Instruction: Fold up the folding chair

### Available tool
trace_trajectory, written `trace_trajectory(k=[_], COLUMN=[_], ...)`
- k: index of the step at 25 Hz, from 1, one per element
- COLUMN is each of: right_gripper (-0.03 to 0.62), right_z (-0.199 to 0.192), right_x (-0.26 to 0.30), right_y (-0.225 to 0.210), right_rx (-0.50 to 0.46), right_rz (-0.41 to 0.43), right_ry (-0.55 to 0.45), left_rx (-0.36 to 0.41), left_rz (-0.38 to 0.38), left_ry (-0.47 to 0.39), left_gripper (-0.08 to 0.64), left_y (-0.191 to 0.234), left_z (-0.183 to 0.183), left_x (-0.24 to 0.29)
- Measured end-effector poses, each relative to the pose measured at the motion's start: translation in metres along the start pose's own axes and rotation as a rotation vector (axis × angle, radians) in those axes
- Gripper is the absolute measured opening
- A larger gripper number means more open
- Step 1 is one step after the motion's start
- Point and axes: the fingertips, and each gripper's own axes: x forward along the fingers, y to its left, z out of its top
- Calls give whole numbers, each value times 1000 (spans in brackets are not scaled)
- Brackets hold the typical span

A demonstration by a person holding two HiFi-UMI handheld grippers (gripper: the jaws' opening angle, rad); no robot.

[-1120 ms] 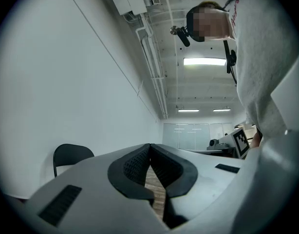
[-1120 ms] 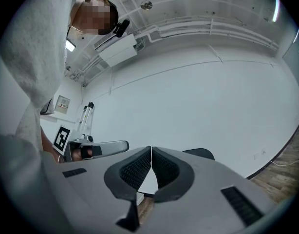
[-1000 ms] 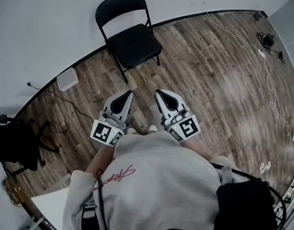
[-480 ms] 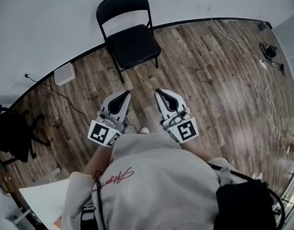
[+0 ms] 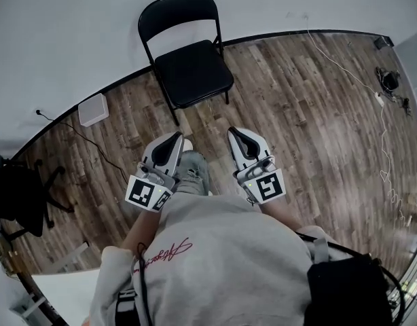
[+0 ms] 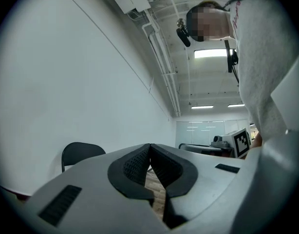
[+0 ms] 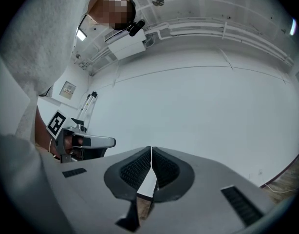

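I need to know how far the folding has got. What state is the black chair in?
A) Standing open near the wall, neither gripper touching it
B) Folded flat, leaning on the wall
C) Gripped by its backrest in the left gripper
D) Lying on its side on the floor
A: the folding chair stands open with its seat down, while the left gripper and the right gripper are shut, empty and short of it.

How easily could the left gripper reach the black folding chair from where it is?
Probably yes, after a step closer. The left gripper is short of the folding chair, with only bare wooden floor between them. Its jaws are shut and empty, so they would need opening first.
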Motion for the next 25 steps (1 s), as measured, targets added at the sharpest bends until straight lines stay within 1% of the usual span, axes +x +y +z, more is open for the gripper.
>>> trace_trajectory(k=[3,5,9,11,13,14,15,16,17,19,23,25], right_gripper=[15,15,15,16,20,61,164,190,194,205,225,230], right_z=[-5,-13,-38,-52,-65,-73,-79,-85,-91,-108,-163,-200], right_x=[35,61,124,156,183,195,207,218,229,246,280,296], right_y=[-24,-44,-94,-118,-143,-156,-169,-182,-194,-216,-268,-298], right_rx=[-33,-62,-95,-102,-86,-76,-62,-43,-26,-16,-53,-63], right_rz=[-9,-19,-74,-102,-135,-151,-165,-175,-178,-169,-144,-141], right_ry=[-1,17,102,154,201,217,224,221,220,241,328,383], left_rx=[9,6,-33,-50,-67,-78,-91,-110,-137,-213,-347,-448], left_rz=[11,10,-6,3,24,36,51,69,92,163,327,424], left_ry=[26,38,65,78,103,124,150,178,206,265,404,471], left_gripper=[17,17,18,18,25,50,95,147,195,238,279,281], left_y=[32,55,104,129,151,162,172,181,190,207,238,249], left_z=[-9,-14,-22,-25,-34,-42,-52,-65,-80,-117,-203,-254], left_x=[32,54,97,113,123,128,132,136,137,132,111,95])
